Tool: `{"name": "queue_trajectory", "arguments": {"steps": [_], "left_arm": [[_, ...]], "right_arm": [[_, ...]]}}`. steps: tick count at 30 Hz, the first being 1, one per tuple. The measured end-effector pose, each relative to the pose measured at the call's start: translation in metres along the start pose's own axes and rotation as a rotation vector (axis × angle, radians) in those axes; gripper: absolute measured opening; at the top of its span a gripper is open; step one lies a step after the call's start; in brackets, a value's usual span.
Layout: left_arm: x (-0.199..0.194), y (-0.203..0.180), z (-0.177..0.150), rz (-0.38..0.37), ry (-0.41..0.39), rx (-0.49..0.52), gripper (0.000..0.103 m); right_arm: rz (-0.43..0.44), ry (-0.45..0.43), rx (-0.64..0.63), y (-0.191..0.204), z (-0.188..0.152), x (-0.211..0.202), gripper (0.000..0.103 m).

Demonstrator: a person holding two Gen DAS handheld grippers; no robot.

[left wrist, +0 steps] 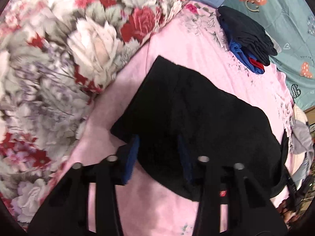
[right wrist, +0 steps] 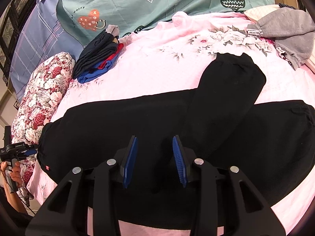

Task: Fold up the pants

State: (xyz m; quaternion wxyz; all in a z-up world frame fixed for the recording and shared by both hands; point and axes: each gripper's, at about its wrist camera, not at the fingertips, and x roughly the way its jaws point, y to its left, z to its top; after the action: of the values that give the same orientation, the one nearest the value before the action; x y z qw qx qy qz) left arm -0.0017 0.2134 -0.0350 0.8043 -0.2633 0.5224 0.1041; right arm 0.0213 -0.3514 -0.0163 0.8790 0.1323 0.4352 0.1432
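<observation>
The black pants (right wrist: 137,118) lie spread on the pink floral bed sheet (right wrist: 167,45). One leg (right wrist: 232,82) angles up to the far right, the other leg (right wrist: 275,133) lies to the right. The waistband end with a small red tag (right wrist: 47,168) is at the left. My right gripper (right wrist: 155,157) is open, its blue pads (right wrist: 130,161) hovering over the middle of the pants. In the left wrist view the pants (left wrist: 196,118) lie below my left gripper (left wrist: 159,157), which is open over the waist end, with blue pads (left wrist: 132,157). The left gripper also shows in the right wrist view (right wrist: 17,151).
A floral bolster pillow (left wrist: 59,59) lies along the left of the bed. A folded stack of dark, red and blue clothes (right wrist: 98,59) sits at the back. Grey clothes (right wrist: 285,31) are heaped at the far right. A teal heart-print sheet (right wrist: 157,0) lies behind.
</observation>
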Motion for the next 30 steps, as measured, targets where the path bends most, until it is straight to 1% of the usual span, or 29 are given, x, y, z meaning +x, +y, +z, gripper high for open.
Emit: {"name": "queue_trajectory", "arguments": {"steps": [2, 7, 8, 15, 18, 21, 22, 23, 25, 26, 27, 28, 30], "left_arm": [[0.005, 0.002, 0.002, -0.016, 0.011, -0.025, 0.033], [0.013, 0.003, 0.005, -0.022, 0.031, -0.048, 0.034], [0.014, 0.003, 0.006, -0.024, 0.035, -0.054, 0.036], [0.015, 0.009, 0.005, -0.045, 0.057, -0.088, 0.037], [0.019, 0.010, 0.008, -0.058, 0.071, -0.107, 0.043], [0.025, 0.008, 0.014, -0.069, 0.071, -0.130, 0.054], [0.028, 0.007, 0.016, -0.077, 0.073, -0.139, 0.061], [0.030, 0.005, 0.018, -0.078, 0.074, -0.145, 0.064], [0.032, 0.001, 0.021, -0.063, 0.067, -0.151, 0.063], [0.031, 0.000, 0.022, -0.056, 0.064, -0.147, 0.060], [0.029, -0.002, 0.023, -0.050, 0.055, -0.141, 0.057], [0.023, -0.004, 0.024, -0.042, 0.026, -0.130, 0.050], [0.013, -0.008, 0.023, -0.022, -0.006, -0.098, 0.050]], "right_arm": [[0.003, -0.001, -0.002, 0.000, -0.001, -0.001, 0.038], [0.001, -0.009, 0.004, -0.004, -0.001, -0.004, 0.038], [0.000, -0.011, 0.007, -0.005, -0.001, -0.005, 0.038], [0.006, -0.007, 0.001, -0.004, -0.002, -0.001, 0.038], [0.006, -0.002, 0.005, -0.004, -0.001, 0.001, 0.038], [0.006, 0.003, 0.003, -0.003, -0.002, 0.002, 0.038], [0.005, 0.010, 0.002, -0.002, -0.002, 0.003, 0.038], [0.005, 0.016, 0.000, -0.002, -0.003, 0.004, 0.038], [0.000, 0.025, -0.010, 0.000, -0.004, 0.006, 0.039], [-0.001, 0.029, -0.016, 0.001, -0.005, 0.006, 0.040], [-0.001, 0.033, -0.022, 0.003, -0.006, 0.007, 0.042], [0.000, 0.041, -0.034, 0.006, -0.007, 0.008, 0.043], [0.004, 0.060, -0.055, 0.009, -0.009, 0.011, 0.043]]}}
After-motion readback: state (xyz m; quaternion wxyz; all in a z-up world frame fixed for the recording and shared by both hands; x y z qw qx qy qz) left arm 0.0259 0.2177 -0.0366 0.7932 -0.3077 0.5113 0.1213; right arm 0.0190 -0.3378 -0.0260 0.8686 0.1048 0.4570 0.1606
